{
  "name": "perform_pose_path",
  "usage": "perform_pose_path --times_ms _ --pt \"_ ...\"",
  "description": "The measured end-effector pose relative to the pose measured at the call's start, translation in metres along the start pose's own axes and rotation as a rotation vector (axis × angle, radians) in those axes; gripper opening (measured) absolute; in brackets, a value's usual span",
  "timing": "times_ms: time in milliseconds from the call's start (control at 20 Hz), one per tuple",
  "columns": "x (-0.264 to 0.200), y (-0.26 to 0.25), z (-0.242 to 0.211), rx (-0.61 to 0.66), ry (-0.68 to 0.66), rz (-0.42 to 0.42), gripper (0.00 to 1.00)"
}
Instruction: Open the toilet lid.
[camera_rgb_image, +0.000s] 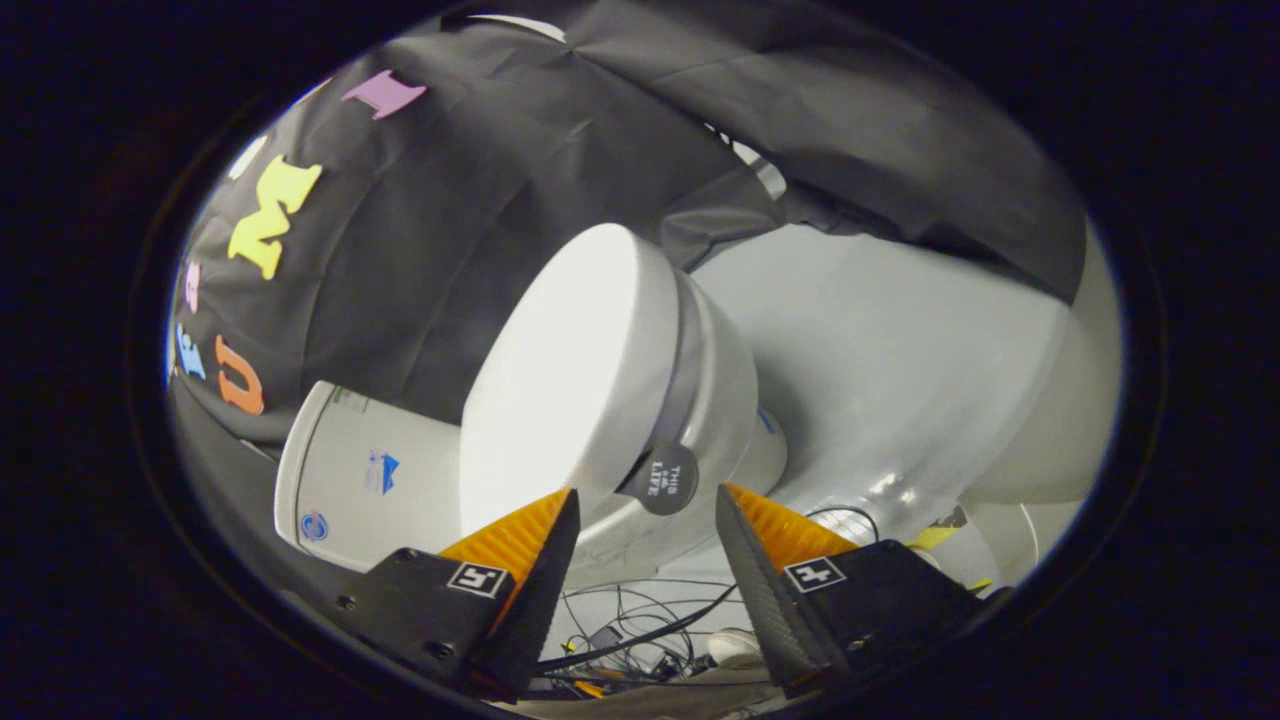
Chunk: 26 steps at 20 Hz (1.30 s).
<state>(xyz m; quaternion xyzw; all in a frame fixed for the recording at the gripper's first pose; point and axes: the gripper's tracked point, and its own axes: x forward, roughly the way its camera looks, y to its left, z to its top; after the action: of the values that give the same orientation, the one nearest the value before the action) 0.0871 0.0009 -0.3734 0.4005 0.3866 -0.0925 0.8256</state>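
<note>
Claw: I had the gripper (645, 510) tilted hard over, its two fingers (545, 560) standing well apart with nothing pinched between them.

Round tab: a dark disc-shaped tab (663, 479) stuck out from the front edge of the toilet lid, and I saw it just ahead of the gap between my fingertips, nearer the left one, not touched by either.

Toilet lid: the toilet lid (565, 375) was white and lay closed flat on the seat, its front edge just beyond my left fingertip; whether that tip touched it I could not tell.

Bowl: the toilet bowl (725, 400) sat under the lid, a grey band showing between the two.

Tank: the white tank (360, 480) stood at the lid's hinge end, past my left finger, with small stickers on its face.

Cables: a tangle of dark cables (640, 625) lay on the floor (880, 360) close by the bowl's foot.

Floor: pale grey and glossy, spreading out beyond the bowl.

Wall: black cloth (480, 200) hung behind the tank and the lid.
</note>
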Motion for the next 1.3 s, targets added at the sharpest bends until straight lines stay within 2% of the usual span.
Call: perform_pose_path --times_ms 50,300,600,900,1150,1300 --pt "0.004 -0.003 -0.003 0.014 0.019 -0.003 0.80" --pt "0.019 -0.001 0.007 0.028 0.011 0.014 0.68" --pt "0.033 -0.002 0.001 0.031 0.053 0.005 0.46" --pt "0.032 -0.001 0.006 0.127 0.068 0.031 0.34" --pt "0.024 0.006 0.014 0.262 0.069 0.090 0.17" --pt "0.022 0.010 0.011 0.249 0.071 0.086 0.11"
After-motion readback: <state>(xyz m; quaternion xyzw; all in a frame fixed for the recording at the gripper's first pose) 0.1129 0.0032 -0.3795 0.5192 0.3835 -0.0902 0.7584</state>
